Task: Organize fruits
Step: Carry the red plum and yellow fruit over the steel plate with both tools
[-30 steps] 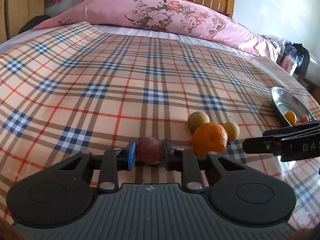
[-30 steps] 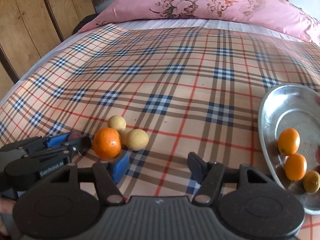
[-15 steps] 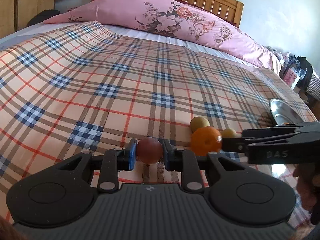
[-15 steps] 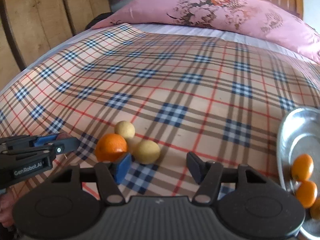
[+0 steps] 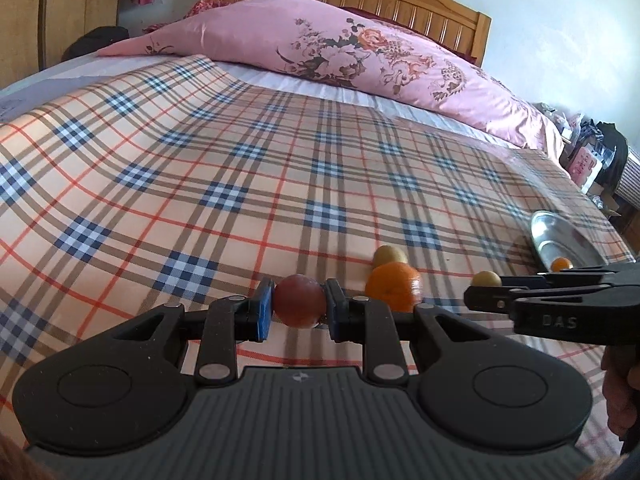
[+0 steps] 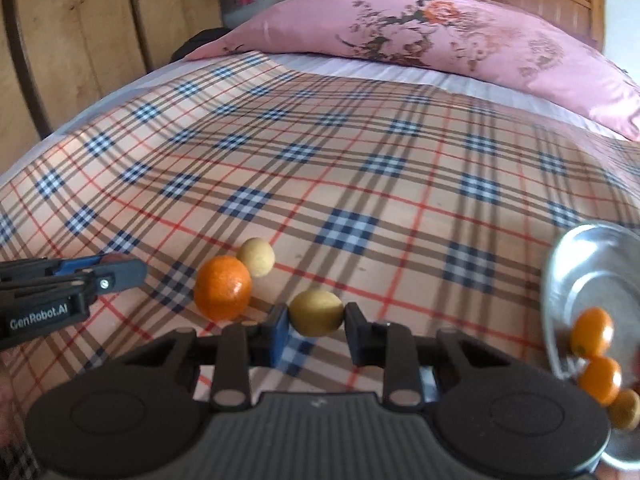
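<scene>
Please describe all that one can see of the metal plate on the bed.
The metal plate is a shiny, silver-coloured, shallow oval dish with a raised rim. It lies on the checked bedcover at the right side, beyond the right gripper, and the picture's edge cuts it off. Inside, near its closer end, lie two small orange fruits and one yellowish fruit, close together. The rest of its inner surface is bare and reflects light. No gripper touches it.

My right gripper is closing on a yellowish round fruit, pads at both its sides. An orange and a pale fruit touch on the plaid bedspread. Left gripper alongside. Metal dish holds three small fruits.
</scene>
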A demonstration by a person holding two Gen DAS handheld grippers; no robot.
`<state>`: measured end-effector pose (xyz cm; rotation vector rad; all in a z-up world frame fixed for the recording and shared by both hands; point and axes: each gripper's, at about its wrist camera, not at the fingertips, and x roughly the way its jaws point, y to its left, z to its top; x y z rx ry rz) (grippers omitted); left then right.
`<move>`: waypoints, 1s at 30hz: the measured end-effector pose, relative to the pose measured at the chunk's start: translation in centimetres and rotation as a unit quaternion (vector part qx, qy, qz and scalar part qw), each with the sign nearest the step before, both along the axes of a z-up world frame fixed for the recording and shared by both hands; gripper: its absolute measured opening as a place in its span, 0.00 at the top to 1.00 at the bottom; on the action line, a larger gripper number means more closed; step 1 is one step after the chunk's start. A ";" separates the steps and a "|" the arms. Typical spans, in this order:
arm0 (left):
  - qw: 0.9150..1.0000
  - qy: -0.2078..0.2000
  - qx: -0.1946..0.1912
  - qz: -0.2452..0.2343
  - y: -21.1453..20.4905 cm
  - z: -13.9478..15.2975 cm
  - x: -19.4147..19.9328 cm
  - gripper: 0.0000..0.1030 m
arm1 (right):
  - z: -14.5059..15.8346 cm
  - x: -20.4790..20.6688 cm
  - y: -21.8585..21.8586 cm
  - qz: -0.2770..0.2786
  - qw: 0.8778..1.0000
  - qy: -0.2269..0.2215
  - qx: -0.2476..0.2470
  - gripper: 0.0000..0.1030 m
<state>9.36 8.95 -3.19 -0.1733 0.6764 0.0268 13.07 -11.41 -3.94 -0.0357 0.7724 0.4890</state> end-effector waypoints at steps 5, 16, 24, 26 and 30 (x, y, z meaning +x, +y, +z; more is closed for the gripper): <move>1.000 -0.007 0.004 -0.016 -2.2 1.5 -1.1 0.75 | 1.6 -1.9 -2.0 -0.021 1.000 -0.004 0.017 0.73; 0.998 -0.018 0.007 -0.054 -7.2 4.0 -3.5 0.75 | 4.3 -5.8 -6.2 -0.060 0.998 -0.006 0.030 0.73; 0.997 -0.024 0.010 -0.069 -9.6 5.3 -4.2 0.75 | 5.8 -7.8 -8.8 -0.086 0.996 -0.020 0.032 0.73; 0.997 -0.023 0.011 -0.075 -10.3 5.5 -4.4 0.75 | 6.0 -8.1 -9.3 -0.090 0.995 -0.023 0.034 0.73; 0.996 -0.021 0.016 -0.085 -11.6 5.8 -4.7 0.75 | 6.1 -8.5 -10.1 -0.097 0.994 -0.026 0.032 0.73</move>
